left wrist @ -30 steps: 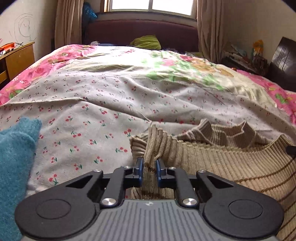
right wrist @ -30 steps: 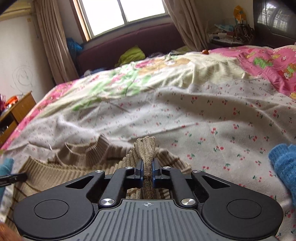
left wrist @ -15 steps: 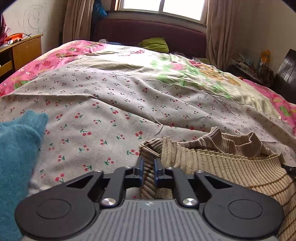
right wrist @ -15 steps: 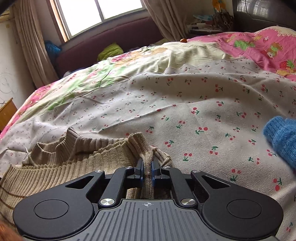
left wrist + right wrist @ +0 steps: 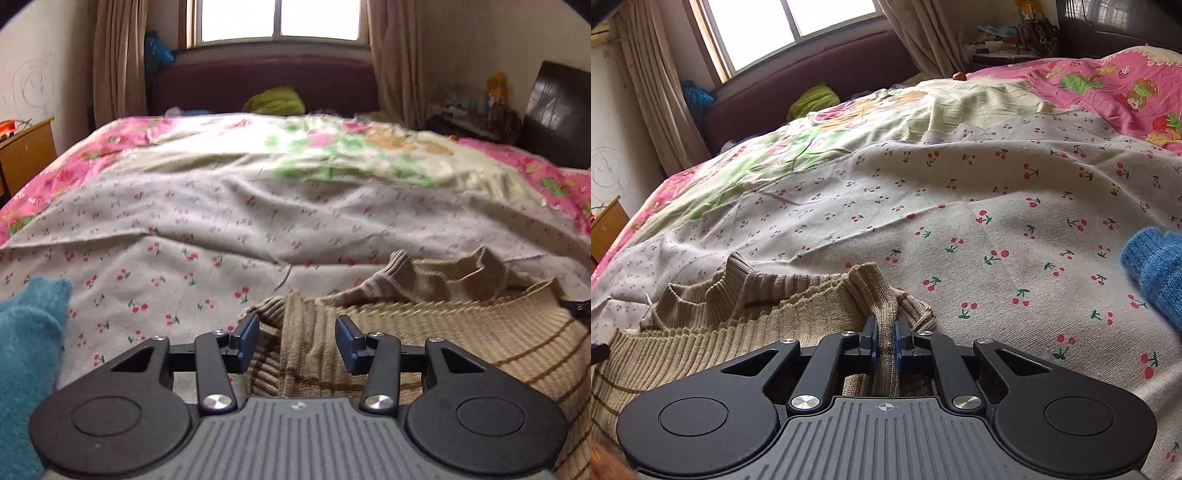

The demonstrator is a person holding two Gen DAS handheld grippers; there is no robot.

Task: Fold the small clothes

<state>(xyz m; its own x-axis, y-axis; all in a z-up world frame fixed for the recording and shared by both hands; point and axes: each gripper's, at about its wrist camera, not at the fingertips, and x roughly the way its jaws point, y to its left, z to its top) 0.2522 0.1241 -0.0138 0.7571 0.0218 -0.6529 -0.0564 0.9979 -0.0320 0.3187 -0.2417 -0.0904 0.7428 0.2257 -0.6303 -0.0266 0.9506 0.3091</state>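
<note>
A small beige ribbed sweater (image 5: 424, 306) with thin brown stripes lies on the cherry-print sheet (image 5: 177, 273), collar away from me. In the left wrist view my left gripper (image 5: 299, 341) is opening; a fold of the sweater's left edge lies between the blue pads (image 5: 248, 338) without either pressing on it. In the right wrist view the same sweater (image 5: 713, 332) spreads to the left, and my right gripper (image 5: 884, 341) is shut on a pinched fold at its right shoulder.
A teal knitted garment (image 5: 26, 354) lies at the left, and a blue knitted piece (image 5: 1156, 269) at the right of the other view. A floral quilt (image 5: 332, 155) covers the far bed. A wooden cabinet (image 5: 26, 151) stands left; a dark headboard (image 5: 258, 85) behind.
My left gripper's jaws have spread apart and let go of the sweater fold. The right gripper has come down with its fold, which now lies lower on the sheet.
</note>
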